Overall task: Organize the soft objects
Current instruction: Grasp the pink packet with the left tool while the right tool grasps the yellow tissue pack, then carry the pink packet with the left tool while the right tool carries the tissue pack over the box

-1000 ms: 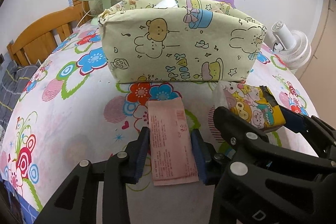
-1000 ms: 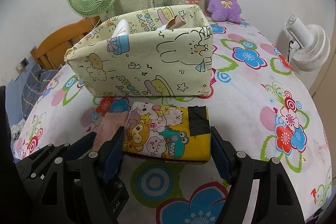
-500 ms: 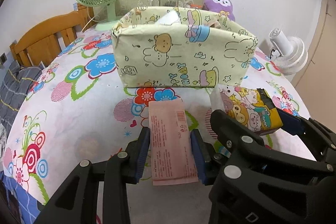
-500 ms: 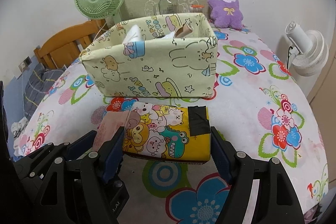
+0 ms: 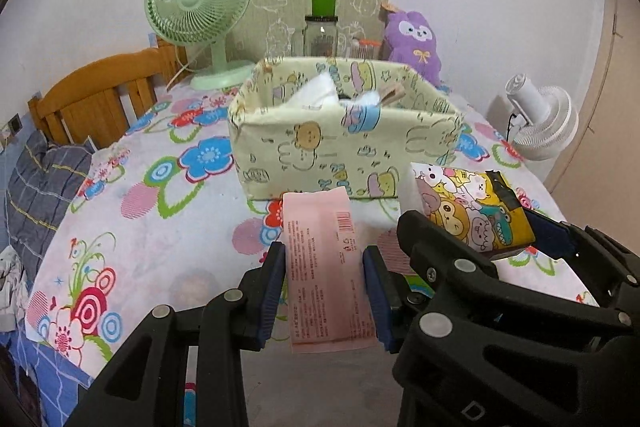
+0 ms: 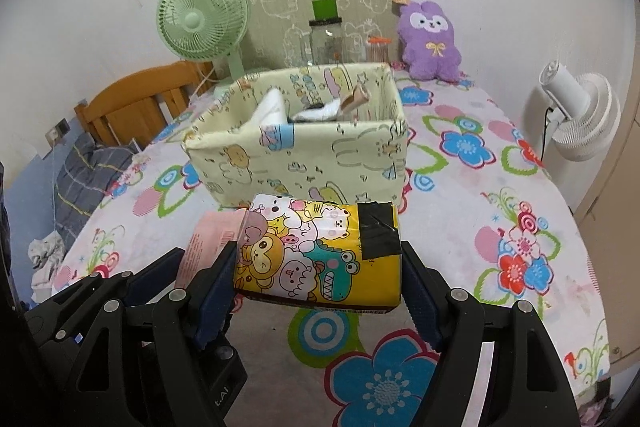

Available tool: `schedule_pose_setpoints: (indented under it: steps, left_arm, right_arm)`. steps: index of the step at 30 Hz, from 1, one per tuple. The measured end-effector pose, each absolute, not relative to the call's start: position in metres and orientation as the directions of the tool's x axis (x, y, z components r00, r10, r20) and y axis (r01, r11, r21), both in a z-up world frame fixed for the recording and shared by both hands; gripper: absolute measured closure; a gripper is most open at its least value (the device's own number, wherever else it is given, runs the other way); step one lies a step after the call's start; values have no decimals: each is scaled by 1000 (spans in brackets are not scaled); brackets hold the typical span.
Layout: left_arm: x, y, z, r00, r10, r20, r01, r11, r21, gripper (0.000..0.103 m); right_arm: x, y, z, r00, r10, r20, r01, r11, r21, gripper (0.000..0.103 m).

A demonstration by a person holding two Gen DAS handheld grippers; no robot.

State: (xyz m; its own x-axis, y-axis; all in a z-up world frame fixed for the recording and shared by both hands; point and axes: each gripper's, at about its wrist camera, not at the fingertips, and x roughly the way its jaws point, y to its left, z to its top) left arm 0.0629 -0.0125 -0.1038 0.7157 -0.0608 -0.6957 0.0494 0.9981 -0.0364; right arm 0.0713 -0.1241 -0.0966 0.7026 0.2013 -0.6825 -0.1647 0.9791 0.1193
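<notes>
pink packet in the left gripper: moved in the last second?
Yes. The pink packet has risen: the fabric bin now sits lower against it, with the bin's inside visible.

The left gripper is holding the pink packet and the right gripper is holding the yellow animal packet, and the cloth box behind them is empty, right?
Not quite. The cloth box isn't empty: the right wrist view shows white things inside. The rest holds: the left gripper grips the pink packet, the right gripper the yellow animal packet.

Home bedroom: floral bedsheet (image 6: pixel 460 211), headboard (image 6: pixel 136 103)
</notes>
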Motion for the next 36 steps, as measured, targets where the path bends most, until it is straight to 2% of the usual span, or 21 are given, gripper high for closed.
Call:
schedule_pose_setpoints:
  steps: [19,36]
  left_arm:
    - [46,-25,-52,776,-62,-628,78,997,-2,63]
    - [59,-30,-29,803,-64,-592,90,996,15,63]
  right_arm:
    - [50,-136,-45,763,198,-616,-151,980,127,25]
    - [61,-139,-19,791,196,-580,-157,981,117,25]
